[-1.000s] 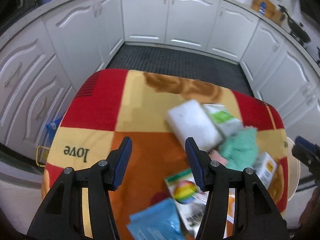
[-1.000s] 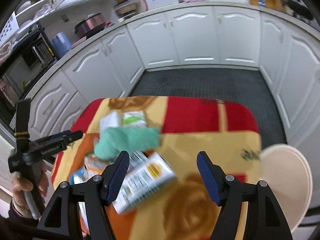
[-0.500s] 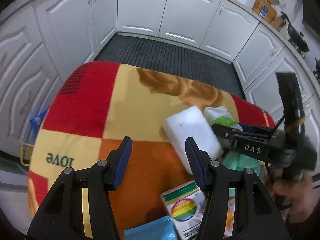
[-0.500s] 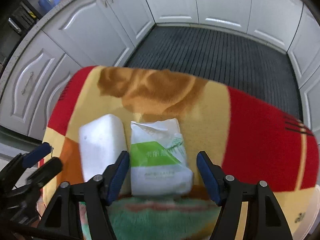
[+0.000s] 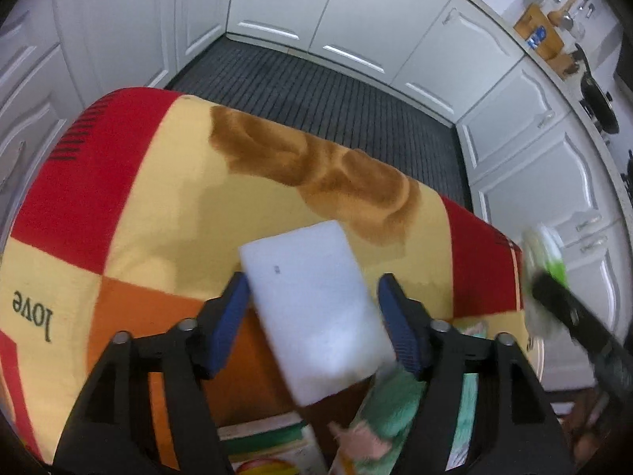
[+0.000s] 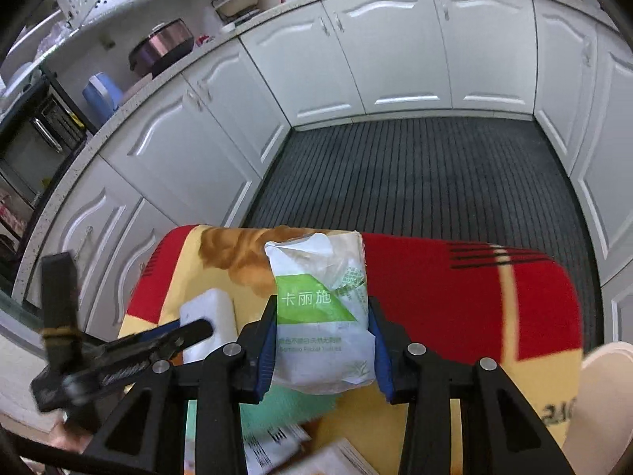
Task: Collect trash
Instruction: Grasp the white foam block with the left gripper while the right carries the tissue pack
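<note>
Right wrist: fingers (image 6: pixel 263 340) clamped on tissue pack (image 6: pixel 322 308), lifted over blanket (image 6: pixel 455 277). Left wrist: fingers (image 5: pixel 233 312) spread astride white block (image 5: pixel 316 308), ungripped. Slack wrapper judged liable to slip.

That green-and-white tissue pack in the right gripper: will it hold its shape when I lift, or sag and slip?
The tissue pack, clamped in the right gripper, looks soft: its wrapper is crinkled, so it will probably squash rather than stay stiff. Its torn-looking top may flop. The film looks glossy, so it may slide; it is likely light.
</note>
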`<state>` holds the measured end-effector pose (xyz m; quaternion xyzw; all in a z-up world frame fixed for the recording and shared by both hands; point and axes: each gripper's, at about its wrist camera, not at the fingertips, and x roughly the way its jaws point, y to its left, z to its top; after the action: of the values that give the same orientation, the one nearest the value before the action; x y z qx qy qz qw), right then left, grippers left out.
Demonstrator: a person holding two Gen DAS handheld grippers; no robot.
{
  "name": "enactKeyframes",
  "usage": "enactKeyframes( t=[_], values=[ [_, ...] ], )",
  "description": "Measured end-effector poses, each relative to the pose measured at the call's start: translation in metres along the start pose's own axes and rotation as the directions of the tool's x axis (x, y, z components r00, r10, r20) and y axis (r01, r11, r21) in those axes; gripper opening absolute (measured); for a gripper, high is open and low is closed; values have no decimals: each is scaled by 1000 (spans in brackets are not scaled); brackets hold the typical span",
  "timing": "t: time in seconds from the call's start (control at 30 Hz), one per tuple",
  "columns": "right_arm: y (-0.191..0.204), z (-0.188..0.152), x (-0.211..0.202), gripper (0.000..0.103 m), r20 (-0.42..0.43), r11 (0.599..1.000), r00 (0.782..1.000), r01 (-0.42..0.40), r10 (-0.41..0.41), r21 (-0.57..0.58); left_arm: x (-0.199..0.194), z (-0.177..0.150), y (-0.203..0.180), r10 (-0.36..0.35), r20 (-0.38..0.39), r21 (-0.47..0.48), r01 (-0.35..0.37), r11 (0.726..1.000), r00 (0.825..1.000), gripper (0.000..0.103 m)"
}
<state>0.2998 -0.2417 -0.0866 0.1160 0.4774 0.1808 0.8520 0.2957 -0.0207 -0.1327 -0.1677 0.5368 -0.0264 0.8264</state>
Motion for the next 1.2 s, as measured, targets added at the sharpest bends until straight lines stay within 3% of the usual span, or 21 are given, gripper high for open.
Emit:
enactKeyframes(
  t=[0.1, 0.3, 0.43, 0.6, 0.77, 1.2],
  values=[
    [-2, -7, -11, 39, 7, 1000, 1000, -1, 1, -14, 5, 2, -6, 34, 8, 0, -34, 999, 999, 72],
    [-7, -18, -19, 40, 19, 1000, 1000, -16, 16, -2, 11, -6, -19, 132, 19, 124, -134, 983, 991, 68],
    [-5, -28, -27, 39, 26, 1000, 999, -21, 22, -14, -7, -7, -7, 72, 39, 101, -76, 992, 997, 64],
    [2, -40, -45, 40, 55, 999, 998, -27, 28, -28, -55, -8, -8, 81, 164, 143, -105, 984, 983, 65],
    [9, -50, -66, 40, 83, 998, 996, -37, 40, -42, -89, -16, -12, 50, 206, 173, -87, 981, 977, 65],
    [21, -96, -101, 40, 108, 998, 993, -31, 37, -54, -128, -93, -57, 28, 312, 330, -136, 934, 950, 65]
  ],
)
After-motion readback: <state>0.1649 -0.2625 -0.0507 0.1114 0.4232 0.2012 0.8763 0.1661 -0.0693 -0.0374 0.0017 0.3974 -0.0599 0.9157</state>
